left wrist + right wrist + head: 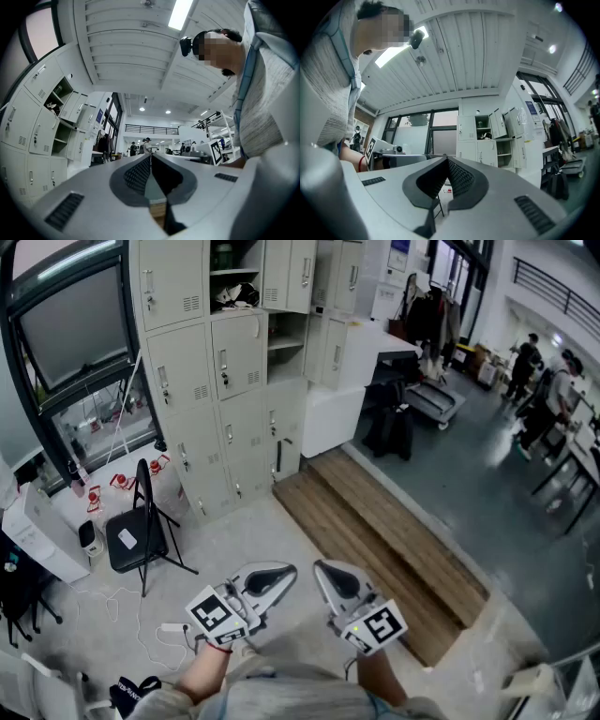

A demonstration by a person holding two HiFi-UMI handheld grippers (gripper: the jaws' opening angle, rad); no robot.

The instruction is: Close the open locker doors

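From the head view, the left claw [286, 570] and the right claw [321, 566] were side by side, their tips near each other. Each had its jaws together and held nothing. The lockers [192, 381] stood well ahead of both claws, a little to the left. Some open doors [289, 274] hung out beside bare shelves. A black chair [139, 532] stood ahead and left of the left claw. A wooden step [380, 540] lay ahead of the right claw.

In the left gripper view, the left claw [151, 155] was closed, with its jaws meeting at the tips and nothing between them. The lockers [28, 136] were far off to its left, with an open shelf [60, 91] among them.

In the right gripper view, the right claw [447, 159] was closed and empty too. The lockers [485, 152] stood far beyond its tips, slightly to the right, and an open compartment [483, 127] showed in the upper row. A large window [412, 133] was beyond the tips to the left.
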